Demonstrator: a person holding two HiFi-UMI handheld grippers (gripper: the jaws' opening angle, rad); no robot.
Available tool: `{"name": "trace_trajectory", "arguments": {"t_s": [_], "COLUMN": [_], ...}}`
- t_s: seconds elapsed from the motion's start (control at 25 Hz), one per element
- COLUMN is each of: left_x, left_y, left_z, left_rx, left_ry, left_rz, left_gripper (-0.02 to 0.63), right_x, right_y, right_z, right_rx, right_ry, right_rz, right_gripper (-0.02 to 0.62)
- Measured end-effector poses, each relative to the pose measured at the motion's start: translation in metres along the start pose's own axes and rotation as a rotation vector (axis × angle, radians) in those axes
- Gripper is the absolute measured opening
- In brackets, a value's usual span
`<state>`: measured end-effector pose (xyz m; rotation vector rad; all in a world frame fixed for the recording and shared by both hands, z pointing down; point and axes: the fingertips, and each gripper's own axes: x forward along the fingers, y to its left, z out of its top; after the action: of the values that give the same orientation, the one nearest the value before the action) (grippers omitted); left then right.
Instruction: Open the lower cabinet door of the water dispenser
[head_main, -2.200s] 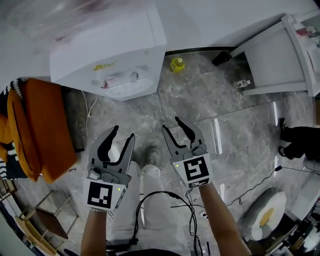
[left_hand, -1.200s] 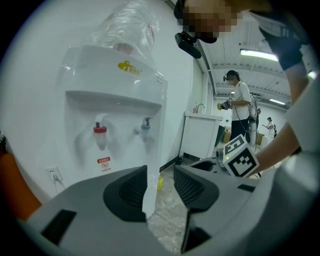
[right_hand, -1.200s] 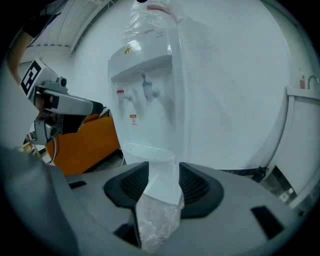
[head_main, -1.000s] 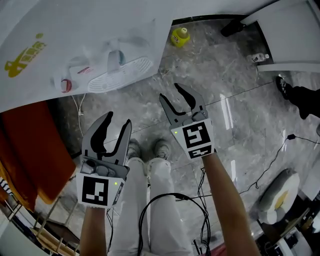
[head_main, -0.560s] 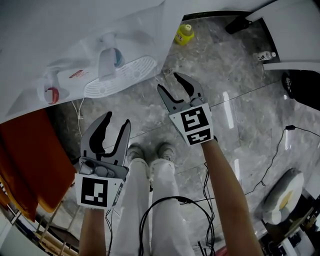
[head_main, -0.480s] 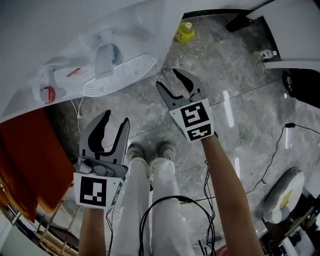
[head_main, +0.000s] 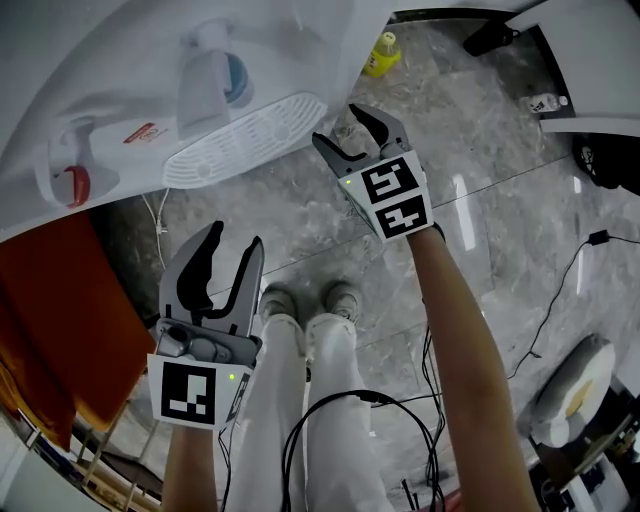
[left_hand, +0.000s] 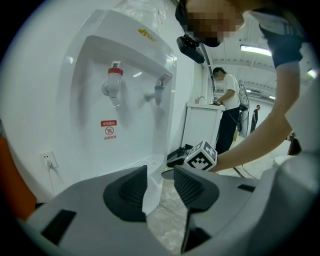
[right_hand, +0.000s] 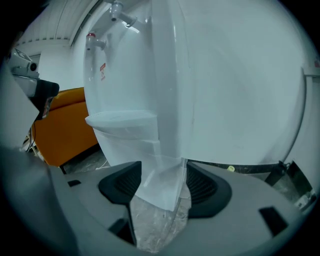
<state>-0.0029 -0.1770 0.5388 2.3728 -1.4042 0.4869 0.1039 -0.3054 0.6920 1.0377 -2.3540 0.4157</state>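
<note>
The white water dispenser fills the upper left of the head view, with a red tap, a blue tap and a drip tray. From above, the tray hides the lower cabinet. My right gripper is at the tray's right end, open, and its jaws have just been opening wider. In the right gripper view the lower cabinet's corner stands ahead in line with the gap between the jaws, untouched by the pads. My left gripper hangs lower and to the left, open and empty, pointing at the dispenser.
An orange seat stands left of the dispenser. A yellow bottle and a white cabinet are on the grey stone floor to the right. Cables trail by my feet. A wall socket and people show in the left gripper view.
My right gripper has moved up the picture to the dispenser's corner by the drip tray, and its jaws have spread. The dispenser looms larger. The left gripper has sunk slightly.
</note>
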Motion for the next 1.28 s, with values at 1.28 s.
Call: {"name": "trace_trajectory", "arguments": {"t_s": [1.28], "left_x": [-0.005], "left_y": [0.004], "left_z": [-0.007], "left_rx": [0.007], "left_ry": [0.004], "left_rz": [-0.023], "left_gripper": [0.164], "right_x": [0.018], "right_y": [-0.003], "right_z": [-0.004], "right_rx": [0.021], "right_ry": [0.018], "right_rz": [0.046], "right_gripper": [0.242]}}
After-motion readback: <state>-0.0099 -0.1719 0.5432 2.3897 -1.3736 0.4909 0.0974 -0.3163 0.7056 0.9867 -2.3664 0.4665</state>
